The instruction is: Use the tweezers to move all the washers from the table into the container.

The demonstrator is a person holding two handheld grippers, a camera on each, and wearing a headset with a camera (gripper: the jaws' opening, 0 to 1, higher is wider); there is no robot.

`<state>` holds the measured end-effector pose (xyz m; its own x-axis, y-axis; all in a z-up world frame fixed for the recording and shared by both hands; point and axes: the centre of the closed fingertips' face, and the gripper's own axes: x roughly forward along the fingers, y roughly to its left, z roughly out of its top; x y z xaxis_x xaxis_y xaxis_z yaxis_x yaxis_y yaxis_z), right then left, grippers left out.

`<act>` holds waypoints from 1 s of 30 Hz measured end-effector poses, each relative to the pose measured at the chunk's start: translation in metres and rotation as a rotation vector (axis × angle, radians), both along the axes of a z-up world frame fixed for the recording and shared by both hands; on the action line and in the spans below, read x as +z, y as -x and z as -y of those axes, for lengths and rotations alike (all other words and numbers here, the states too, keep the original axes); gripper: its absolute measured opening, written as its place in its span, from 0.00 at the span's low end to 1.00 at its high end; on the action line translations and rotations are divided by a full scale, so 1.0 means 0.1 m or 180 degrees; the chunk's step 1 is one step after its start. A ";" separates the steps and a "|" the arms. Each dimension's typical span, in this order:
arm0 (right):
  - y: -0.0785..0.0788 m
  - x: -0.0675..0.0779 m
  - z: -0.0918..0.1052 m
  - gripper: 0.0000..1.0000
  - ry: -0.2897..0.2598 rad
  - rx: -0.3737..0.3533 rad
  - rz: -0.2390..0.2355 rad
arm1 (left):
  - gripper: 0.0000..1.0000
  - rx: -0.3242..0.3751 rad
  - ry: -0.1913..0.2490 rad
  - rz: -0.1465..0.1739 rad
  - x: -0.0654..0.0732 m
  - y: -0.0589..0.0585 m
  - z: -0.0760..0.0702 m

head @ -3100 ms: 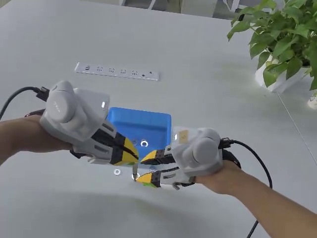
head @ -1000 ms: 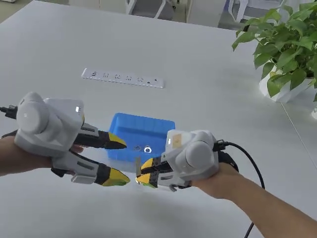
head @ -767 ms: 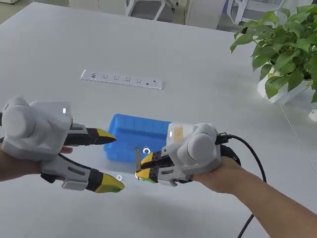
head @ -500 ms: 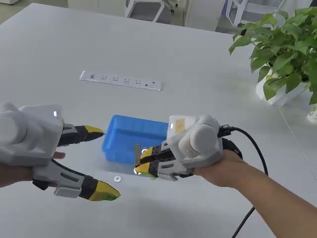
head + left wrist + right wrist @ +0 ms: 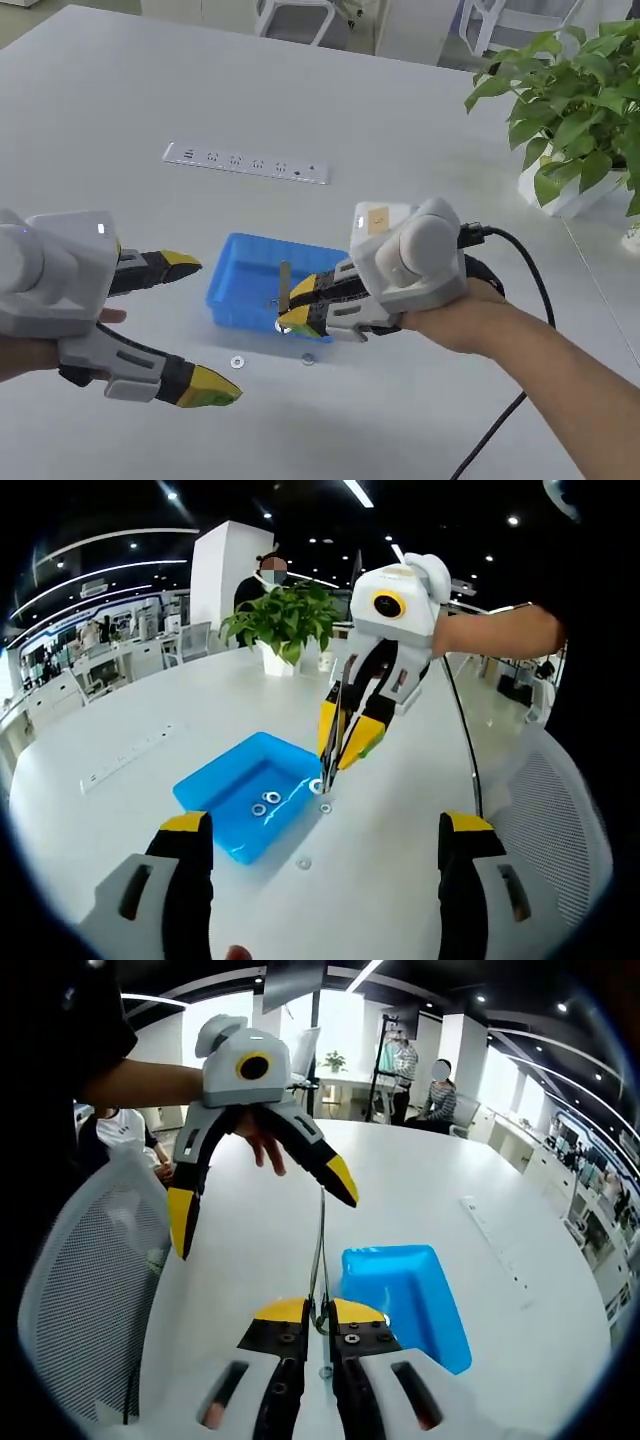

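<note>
My right claw (image 5: 285, 322) clamps the tweezers (image 5: 284, 285) at the blue container's (image 5: 245, 280) near edge; my left claw (image 5: 205, 330) gapes wide. Two washers (image 5: 237, 362) lie on the pale grey worktop (image 5: 400, 150), in a lit open office.

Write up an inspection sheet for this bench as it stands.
Surface: pale grey table.
Job's things: blue container holding two washers; two loose washers on the table before it; tweezers upright over its near edge, a washer seemingly at their tip.
Clutter: power strip.
Grippers: left tongs open, holding nothing; right tongs shut on the tweezers.
Cables: black cable from the right tongs' body.
Surroundings: potted plant; mesh chair; people at far desks.
</note>
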<state>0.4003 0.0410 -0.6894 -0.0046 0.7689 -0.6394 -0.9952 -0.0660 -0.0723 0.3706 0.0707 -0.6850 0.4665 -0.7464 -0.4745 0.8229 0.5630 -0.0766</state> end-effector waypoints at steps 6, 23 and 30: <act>-0.12 0.11 -0.01 0.08 -0.0051 -0.0036 0.0025 | 0.99 0.0018 -0.0016 0.0007 -0.01 0.02 -0.02; -0.44 0.02 -0.10 0.08 -0.0088 0.0007 0.0177 | 0.99 0.0076 -0.0003 0.0065 0.07 -0.03 -0.11; -0.53 -0.12 -0.11 0.08 -0.0074 0.0022 0.0172 | 0.99 0.0087 0.0054 0.0059 0.09 -0.05 -0.12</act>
<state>0.4537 0.0519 -0.7018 0.0243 0.7835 -0.6209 -0.9893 -0.0704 -0.1276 0.3758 0.0825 -0.6757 0.4955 -0.7411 -0.4530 0.8085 0.5841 -0.0712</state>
